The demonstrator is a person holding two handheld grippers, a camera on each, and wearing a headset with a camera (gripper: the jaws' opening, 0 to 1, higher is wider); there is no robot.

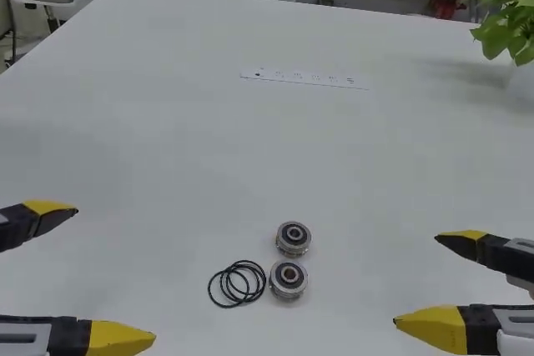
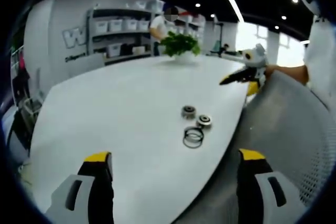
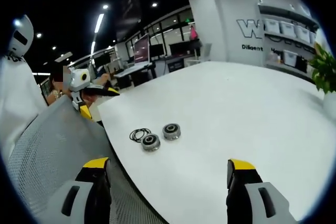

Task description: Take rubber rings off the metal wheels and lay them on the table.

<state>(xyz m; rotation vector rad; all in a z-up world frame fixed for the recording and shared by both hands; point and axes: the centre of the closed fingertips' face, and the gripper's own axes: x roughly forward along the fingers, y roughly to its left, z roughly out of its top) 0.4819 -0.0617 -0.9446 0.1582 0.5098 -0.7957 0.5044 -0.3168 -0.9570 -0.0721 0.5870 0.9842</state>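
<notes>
Thin black rubber rings (image 1: pixel 237 283), apparently three, lie overlapped on the matte white table (image 1: pixel 250 122), just beside the nearer of two grooved metal wheels (image 1: pixel 289 279). The left gripper (image 1: pixel 114 275) and right gripper (image 1: pixel 415 279) flank them, jaws spread and empty. The right gripper view adds a grey mesh chair back (image 3: pixel 47 150).

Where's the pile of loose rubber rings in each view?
Head view: rubber rings low centre, just left of the nearer metal wheel.
Left gripper view: rubber rings right of centre, just below the metal wheel.
Right gripper view: rubber rings left of centre, up-left of the metal wheel.
Shared landmark: that metal wheel, the one next to the pile.
</notes>
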